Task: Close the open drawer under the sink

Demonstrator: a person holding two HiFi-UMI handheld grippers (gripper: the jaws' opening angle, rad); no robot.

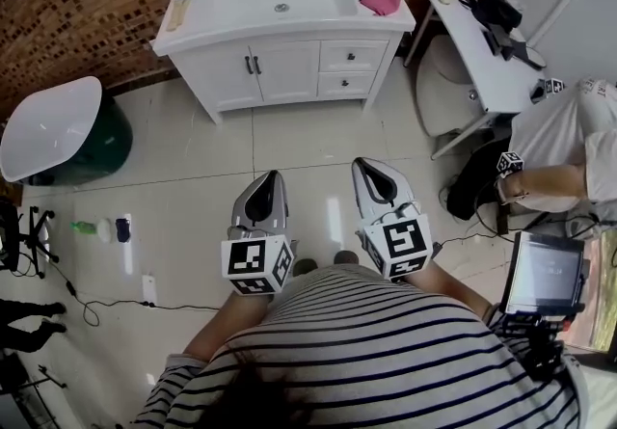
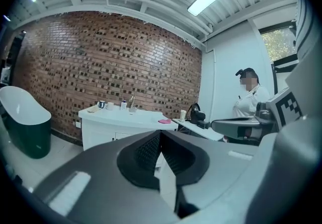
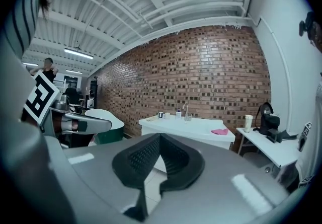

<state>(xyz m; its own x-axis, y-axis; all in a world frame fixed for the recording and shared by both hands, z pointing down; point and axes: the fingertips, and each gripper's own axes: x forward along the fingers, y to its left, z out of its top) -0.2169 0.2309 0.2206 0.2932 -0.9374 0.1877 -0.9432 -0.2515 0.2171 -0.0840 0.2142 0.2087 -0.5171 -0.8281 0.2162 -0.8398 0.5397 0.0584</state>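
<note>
Facing the far sink cabinet [image 1: 287, 72], the left gripper [image 1: 273, 176] and right gripper [image 1: 364, 165] hover with jaws pressed together, holding nothing, its drawers [image 1: 347, 83] well ahead, nearer the right.

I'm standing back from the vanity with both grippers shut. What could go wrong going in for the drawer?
Wrong target: from here the upper drawer and lower drawer of the vanity both look nearly flush, so confirm up close which one is open.
Tight side: the white table stands right beside the drawers, so the right gripper could clip its leg.
</note>
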